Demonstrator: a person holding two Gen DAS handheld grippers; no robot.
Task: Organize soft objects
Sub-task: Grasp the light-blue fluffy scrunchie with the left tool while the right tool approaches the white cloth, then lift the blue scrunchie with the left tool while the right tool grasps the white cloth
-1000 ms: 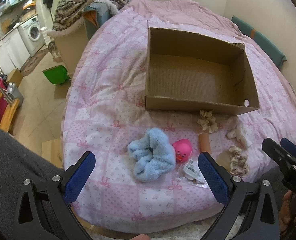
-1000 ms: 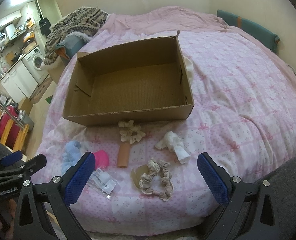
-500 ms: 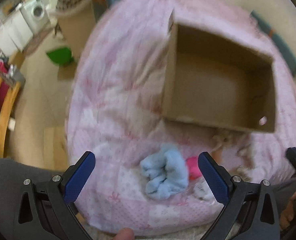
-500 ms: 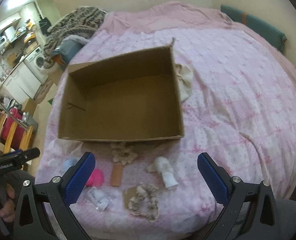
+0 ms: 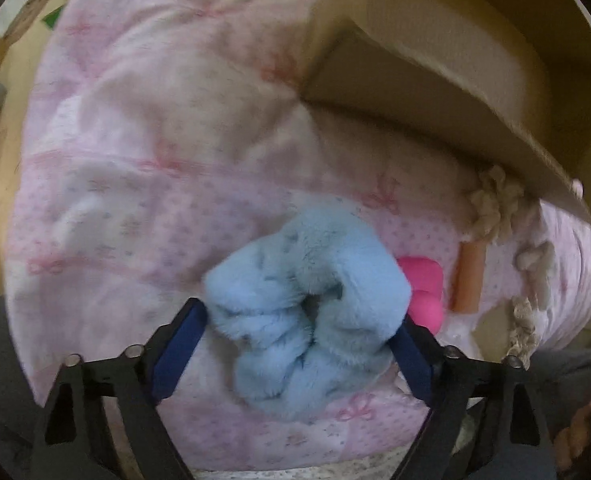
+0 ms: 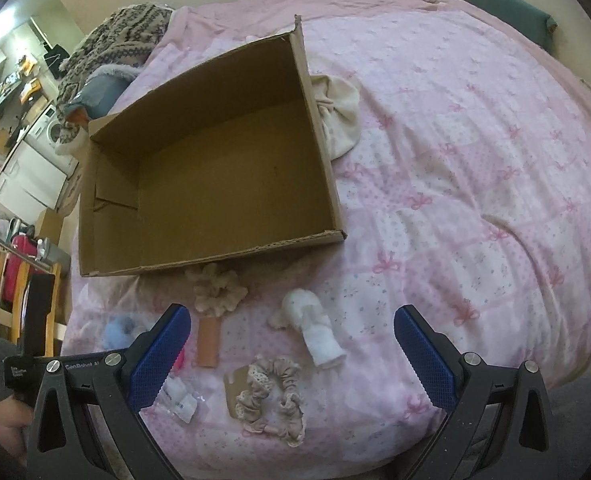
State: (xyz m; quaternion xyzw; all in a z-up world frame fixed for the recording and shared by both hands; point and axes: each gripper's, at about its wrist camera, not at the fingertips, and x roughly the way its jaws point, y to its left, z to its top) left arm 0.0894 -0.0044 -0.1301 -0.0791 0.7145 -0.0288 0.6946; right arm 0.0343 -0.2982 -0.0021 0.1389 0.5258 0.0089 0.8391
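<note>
A fluffy light-blue scrunchie lies on the pink quilt, and my left gripper points straight down over it. Its jaws are closing, with the scrunchie between the blue pads, which just reach the fluff on either side. In the right wrist view the same blue scrunchie shows at the far left. My right gripper hangs open above a white sock, a lace scrunchie and a beige scrunchie, holding nothing. The open cardboard box has nothing in it.
A pink toy, an orange tube and a plastic packet lie beside the scrunchies. A cream cloth sits against the box's right wall. Patterned blankets are piled at the far left, with chairs and floor past the bed edge.
My left gripper dropped down onto the blue scrunchie and its jaws came inward around it. The right gripper moved forward, so the box and the small objects sit lower in its view.
</note>
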